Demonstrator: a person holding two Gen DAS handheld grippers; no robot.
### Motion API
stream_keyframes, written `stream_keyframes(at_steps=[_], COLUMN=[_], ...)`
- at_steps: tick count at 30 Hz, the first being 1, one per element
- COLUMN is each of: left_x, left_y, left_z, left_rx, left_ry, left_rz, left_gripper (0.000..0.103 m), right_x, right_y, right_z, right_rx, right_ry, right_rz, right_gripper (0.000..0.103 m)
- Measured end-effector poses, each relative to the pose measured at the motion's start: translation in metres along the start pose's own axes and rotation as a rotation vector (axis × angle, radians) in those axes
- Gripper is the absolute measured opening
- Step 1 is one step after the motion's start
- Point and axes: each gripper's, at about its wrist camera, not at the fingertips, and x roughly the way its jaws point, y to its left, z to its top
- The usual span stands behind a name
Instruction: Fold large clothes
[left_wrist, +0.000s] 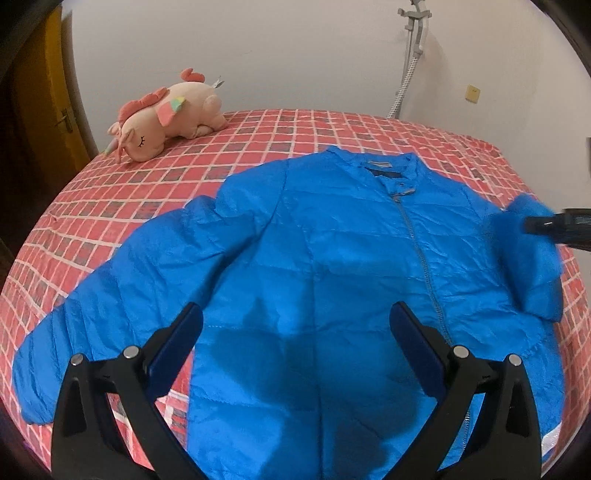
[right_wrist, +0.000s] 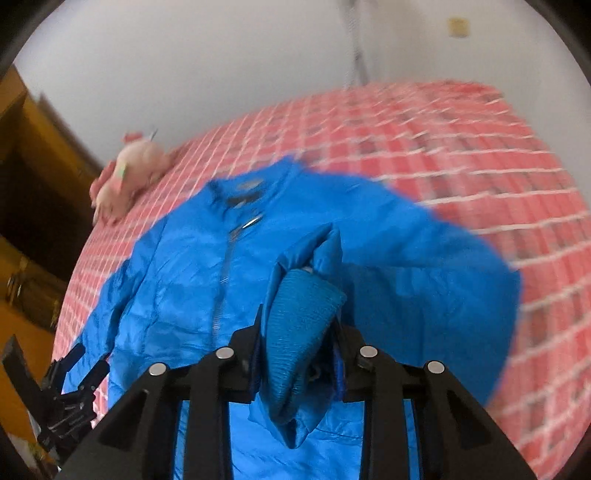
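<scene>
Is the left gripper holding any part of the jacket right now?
No: the left gripper is open and empty above the jacket, while the right gripper grips the cuff.

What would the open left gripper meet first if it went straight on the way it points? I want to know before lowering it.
Most likely the front panel of the blue quilted jacket, beside its zipper. The left gripper holds nothing between its fingers, though its height above the fabric is unclear.

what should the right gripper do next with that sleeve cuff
Probably carry the cuff across the zipper and lay the sleeve flat on the jacket chest. The right gripper is clamped on it, lifted over the front, while the left gripper hangs open.
</scene>
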Motion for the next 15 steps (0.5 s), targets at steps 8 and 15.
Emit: stream_keyframes(at_steps=[8, 15], left_x=[0.015, 0.035], left_y=[0.004, -0.035], left_z=[0.006, 0.022], left_rx=[-0.004, 0.029], left_ry=[0.042, 0.103], left_rz=[-0.016, -0.111], left_gripper=[0.1, 0.1], right_x=[0.029, -0.016], right_y=[0.008, -0.041], right_z=[-0.003, -0.006], right_rx=[-0.002, 0.07], right_ry=[0.097, -0.057], right_rz=[0.331, 0.183], right_gripper=[0.052, 0.052])
